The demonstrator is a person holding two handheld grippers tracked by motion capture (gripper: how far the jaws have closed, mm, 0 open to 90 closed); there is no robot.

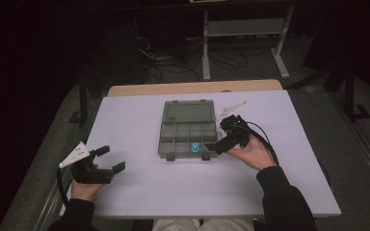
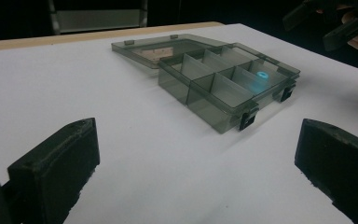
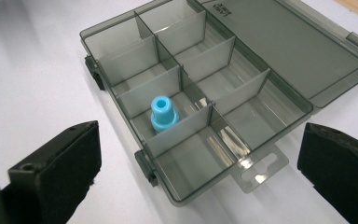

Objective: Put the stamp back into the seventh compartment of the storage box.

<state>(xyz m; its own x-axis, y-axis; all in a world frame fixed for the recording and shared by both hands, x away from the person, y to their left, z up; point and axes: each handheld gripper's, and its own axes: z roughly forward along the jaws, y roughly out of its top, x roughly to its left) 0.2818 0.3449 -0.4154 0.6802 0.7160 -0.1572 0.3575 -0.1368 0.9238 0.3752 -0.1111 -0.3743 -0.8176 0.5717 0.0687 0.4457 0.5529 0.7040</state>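
Smoky translucent plastic organizer box (image 1: 188,130), lid flat open, holds a blue ribbed plug (image 3: 162,113); the left gripper (image 1: 107,159) and right gripper (image 1: 208,146) have their jaws spread.

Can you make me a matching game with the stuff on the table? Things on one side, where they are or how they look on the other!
Things:
1. blue piece
2. box lid
3. left tool
4. right tool

Descriptions:
A. open, apart from the box, over the white table
B. inside a front-row compartment
C. open, close to the box's right side
D. swung open, lying flat

Pairs: 1-B, 2-D, 3-A, 4-C

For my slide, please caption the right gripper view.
Open right tool hovers over an open grey organizer box holding one blue plastic piece.
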